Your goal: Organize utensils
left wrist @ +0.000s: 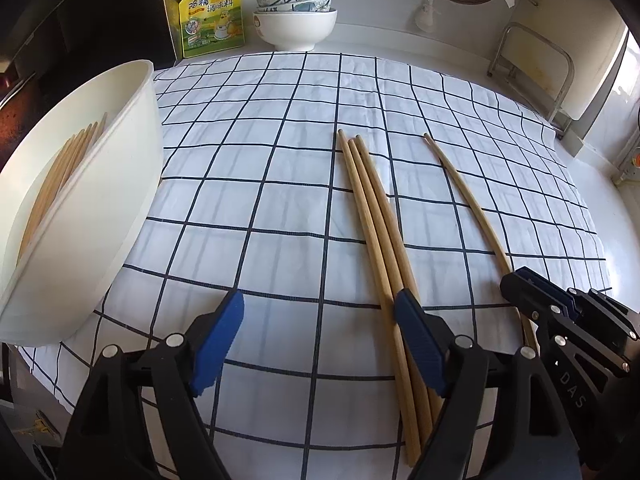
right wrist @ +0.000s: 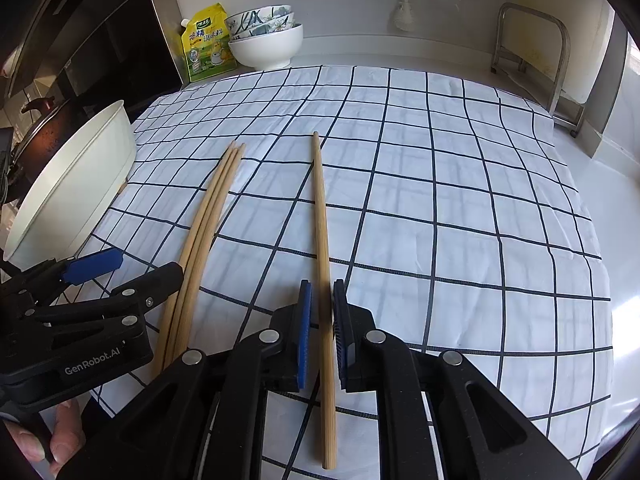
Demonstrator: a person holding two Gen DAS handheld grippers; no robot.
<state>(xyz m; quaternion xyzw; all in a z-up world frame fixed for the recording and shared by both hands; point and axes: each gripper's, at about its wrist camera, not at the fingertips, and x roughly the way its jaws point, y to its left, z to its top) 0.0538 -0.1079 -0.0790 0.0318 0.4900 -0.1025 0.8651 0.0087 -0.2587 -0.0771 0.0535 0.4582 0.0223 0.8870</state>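
Note:
Three wooden chopsticks [left wrist: 374, 216] lie bundled on the checked cloth [left wrist: 256, 152], also in the right wrist view [right wrist: 208, 220]. A single chopstick [right wrist: 322, 232] lies apart to their right [left wrist: 464, 196]. My right gripper [right wrist: 320, 292] is shut on the single chopstick near its near end. My left gripper [left wrist: 320, 316] is open, its right finger [left wrist: 416, 332] over the bundle. A white tub [left wrist: 96, 200] at the left holds several chopsticks [left wrist: 60, 172].
A yellow seasoning pouch [left wrist: 212, 16] and stacked bowls [left wrist: 294, 12] stand at the back. A metal rack [left wrist: 536, 68] stands at the back right. A dark pan [right wrist: 48, 128] sits left of the tub.

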